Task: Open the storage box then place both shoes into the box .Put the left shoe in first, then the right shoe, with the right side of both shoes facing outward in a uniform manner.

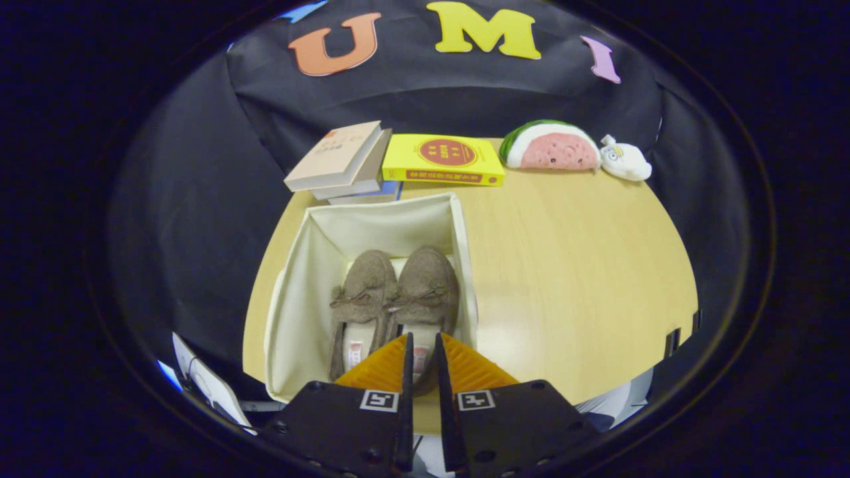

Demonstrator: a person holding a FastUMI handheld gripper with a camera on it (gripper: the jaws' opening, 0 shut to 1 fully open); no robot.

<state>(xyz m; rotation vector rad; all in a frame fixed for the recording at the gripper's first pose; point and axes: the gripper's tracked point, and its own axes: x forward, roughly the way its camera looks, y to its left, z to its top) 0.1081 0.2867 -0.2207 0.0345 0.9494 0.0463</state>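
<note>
Gripper view: both shoes point(393, 299) in box point(299, 279), just beyond narrowly parted tongs point(422, 345)

Two fuzzy felt-like shoes point(396, 292) sit in a matt cloth-lined storage box point(300, 279) on a smooth pale wood-grain worktop point(571, 265), beside paper-covered books point(345, 162) and plush toys point(551, 146).

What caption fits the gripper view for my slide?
Both shoes sit side by side in the open storage box; gripper hovers nearly closed above.
</note>
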